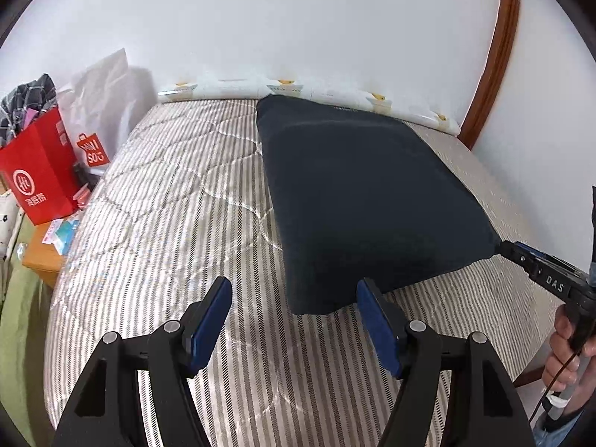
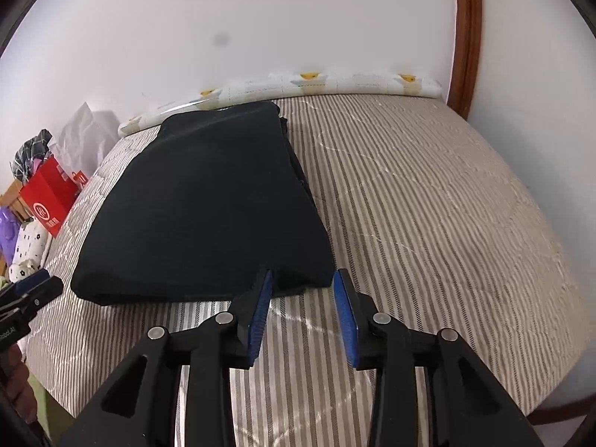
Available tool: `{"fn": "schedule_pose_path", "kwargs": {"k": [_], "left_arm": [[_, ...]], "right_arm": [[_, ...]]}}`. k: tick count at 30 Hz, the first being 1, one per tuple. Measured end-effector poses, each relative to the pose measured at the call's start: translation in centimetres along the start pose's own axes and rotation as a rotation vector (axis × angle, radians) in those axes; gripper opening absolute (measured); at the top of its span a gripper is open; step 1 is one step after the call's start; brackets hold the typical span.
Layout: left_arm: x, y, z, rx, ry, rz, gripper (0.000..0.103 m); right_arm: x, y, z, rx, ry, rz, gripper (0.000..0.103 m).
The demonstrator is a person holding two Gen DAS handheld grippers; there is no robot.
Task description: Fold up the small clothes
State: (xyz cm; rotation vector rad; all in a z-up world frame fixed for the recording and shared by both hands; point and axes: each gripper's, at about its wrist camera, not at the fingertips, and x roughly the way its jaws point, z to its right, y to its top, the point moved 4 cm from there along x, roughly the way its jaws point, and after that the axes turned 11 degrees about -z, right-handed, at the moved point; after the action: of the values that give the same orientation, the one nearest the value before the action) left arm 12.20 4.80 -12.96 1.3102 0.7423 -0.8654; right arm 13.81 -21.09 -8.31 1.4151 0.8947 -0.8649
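Folded dark navy cloth garment (image 1: 368, 201) lying flat on striped quilted mattress (image 1: 167, 193).

Left gripper (image 1: 294, 298): fingers wide, nothing between; garment's near corner just beyond and beside the right-hand pad. Right gripper (image 2: 302, 279): fingers partly apart, pads (image 2: 344, 313) not pressing; garment's near corner at the fingertips, between them. Red paper bag (image 1: 41, 175) well apart, left of fingers.

Striped mattress (image 2: 428, 193) lies bare to the right of the folded dark garment (image 2: 208, 201) — open passage there. Left edge is crowded: red bag (image 1: 37, 178) and white bag (image 1: 100, 89) stand against the wall (image 1: 298, 18) — which blocks the far side.
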Motion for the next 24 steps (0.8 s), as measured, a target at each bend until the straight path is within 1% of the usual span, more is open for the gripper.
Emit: {"fn": "schedule_pose_path", "kwargs": {"k": [2,5,9,11,12,14,16,17,19,21,24], "left_arm": [[-1.0,-0.1,0.3,0.009,0.006,0.013,0.067],[-2.3,-0.4,0.5,0.007,0.017,0.040,0.068],[-4.6,-0.9,1.1,0.000,0.023,0.076,0.074],[-5.6,-1.1,1.4,0.001,0.022,0.089,0.075],[-6.0,-1.2,1.5,0.000,0.023,0.093,0.077],[-7.2,-1.5,1.9,-0.001,0.022,0.110,0.080],[-8.5,-1.9,2.3,0.001,0.023,0.134,0.084],[-9.2,-2.1,2.6,0.003,0.025,0.147,0.086],[-10.3,-2.5,2.9,0.005,0.029,0.168,0.091],[-11.2,-2.9,3.0,0.002,0.032,0.185,0.094],[-12.6,-3.8,3.4,0.001,0.040,0.203,0.095]], "right_arm": [[-1.0,-0.3,0.0,-0.001,-0.019,0.000,0.043],[-2.6,-0.6,0.1,0.006,-0.040,0.003,0.046],[-5.4,-1.1,-0.1,0.011,-0.040,0.037,0.052],[-6.9,-1.5,-0.3,0.003,-0.056,0.056,0.053],[-7.6,-1.7,-0.4,0.003,-0.063,0.063,0.053],[-9.0,-2.2,-0.5,0.001,-0.078,0.079,0.058],[-10.5,-2.6,-0.7,-0.009,-0.100,0.101,0.076],[-11.4,-2.9,-0.8,-0.015,-0.113,0.126,0.083],[-12.8,-3.4,-0.9,-0.022,-0.130,0.164,0.089],[-14.1,-4.2,-1.1,-0.031,-0.144,0.181,0.093],[-15.4,-5.1,-1.0,-0.024,-0.173,0.196,0.100]]}}
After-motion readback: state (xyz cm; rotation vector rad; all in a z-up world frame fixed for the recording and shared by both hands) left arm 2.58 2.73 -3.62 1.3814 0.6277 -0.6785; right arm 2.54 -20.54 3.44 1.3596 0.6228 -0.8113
